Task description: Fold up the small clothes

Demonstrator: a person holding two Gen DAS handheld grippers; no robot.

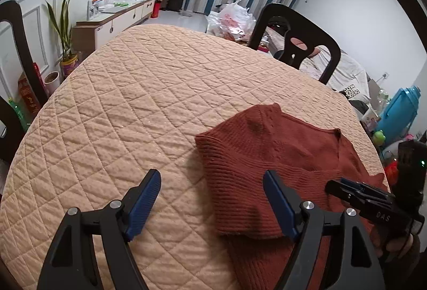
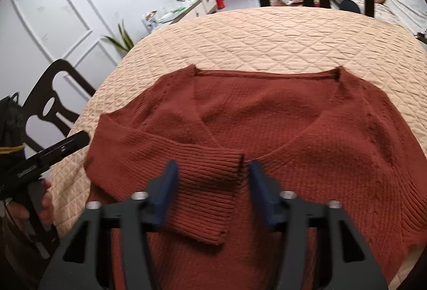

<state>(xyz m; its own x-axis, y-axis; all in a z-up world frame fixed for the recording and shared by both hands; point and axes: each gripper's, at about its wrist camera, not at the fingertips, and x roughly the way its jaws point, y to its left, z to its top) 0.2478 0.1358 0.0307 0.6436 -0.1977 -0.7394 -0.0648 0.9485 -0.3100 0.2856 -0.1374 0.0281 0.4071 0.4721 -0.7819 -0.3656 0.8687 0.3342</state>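
Lying flat on the quilted desk [image 1: 120, 103], the rust sweater [image 2: 267, 116] has its folded ribbed sleeve [image 2: 205, 183] running crosswise between the released right hand-held gripper [image 2: 212, 196], nearer than the released left hand-held gripper [image 1: 210, 199].

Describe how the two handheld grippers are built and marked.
Both are black angular frames with silver pivot bolts and ribbed dark-blue finger pads. The left gripper matches the right gripper. Seen from the left camera, the right one's body bears white letters "DAS" and a green light.
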